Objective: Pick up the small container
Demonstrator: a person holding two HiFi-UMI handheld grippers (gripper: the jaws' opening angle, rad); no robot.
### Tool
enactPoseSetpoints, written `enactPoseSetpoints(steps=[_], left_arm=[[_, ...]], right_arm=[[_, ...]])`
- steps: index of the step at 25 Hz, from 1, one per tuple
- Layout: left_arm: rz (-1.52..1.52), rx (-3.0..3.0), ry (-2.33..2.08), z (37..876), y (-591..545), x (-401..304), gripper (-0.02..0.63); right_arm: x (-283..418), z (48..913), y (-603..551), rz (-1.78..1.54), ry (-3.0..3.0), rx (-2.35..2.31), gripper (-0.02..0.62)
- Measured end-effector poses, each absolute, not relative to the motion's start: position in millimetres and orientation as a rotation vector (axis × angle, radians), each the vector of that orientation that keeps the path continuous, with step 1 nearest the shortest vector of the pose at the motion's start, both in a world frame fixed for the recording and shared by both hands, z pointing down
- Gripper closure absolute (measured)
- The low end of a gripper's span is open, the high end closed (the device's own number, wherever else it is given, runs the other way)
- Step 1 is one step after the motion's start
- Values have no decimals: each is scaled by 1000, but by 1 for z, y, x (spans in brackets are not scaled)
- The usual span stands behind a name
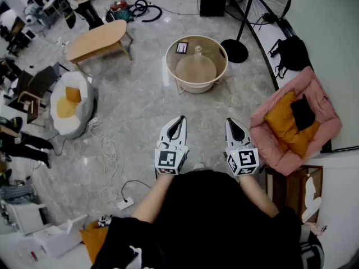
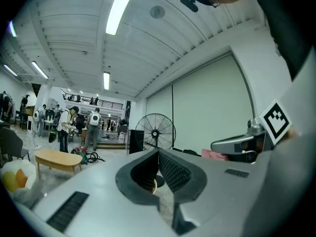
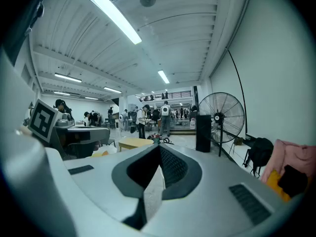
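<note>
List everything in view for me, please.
Round table: one, beige, floor centre.
Jug: one, pale, on it.
Box: one, small, dark, on it, far left.
Oval table: one, wooden, upper left.
Beanbag: one, white and yellow, left.
Seat: one, pink, right.
Cushion: one, orange, in the seat.
Backpack: one, black, upper right.
Fan: one, black, right of the round table.
Power strip: one, white, lower left.
Left gripper: one, white, shut, empty.
Right gripper: one, white, shut, empty.
</note>
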State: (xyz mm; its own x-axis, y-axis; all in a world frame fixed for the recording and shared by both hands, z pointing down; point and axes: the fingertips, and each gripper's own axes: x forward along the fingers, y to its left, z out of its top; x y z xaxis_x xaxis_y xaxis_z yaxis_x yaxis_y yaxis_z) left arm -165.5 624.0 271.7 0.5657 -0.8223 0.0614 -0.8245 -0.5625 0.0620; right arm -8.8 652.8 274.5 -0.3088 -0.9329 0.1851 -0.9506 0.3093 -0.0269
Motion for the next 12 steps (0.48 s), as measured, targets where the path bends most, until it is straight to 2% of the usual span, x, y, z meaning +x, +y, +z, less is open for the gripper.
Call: enactPoseSetpoints(steps=[12], left_arm=[[79,2665,-1369,294,629,-144,586]], right_arm=[[16,293,668,270,-2458,1805,578]])
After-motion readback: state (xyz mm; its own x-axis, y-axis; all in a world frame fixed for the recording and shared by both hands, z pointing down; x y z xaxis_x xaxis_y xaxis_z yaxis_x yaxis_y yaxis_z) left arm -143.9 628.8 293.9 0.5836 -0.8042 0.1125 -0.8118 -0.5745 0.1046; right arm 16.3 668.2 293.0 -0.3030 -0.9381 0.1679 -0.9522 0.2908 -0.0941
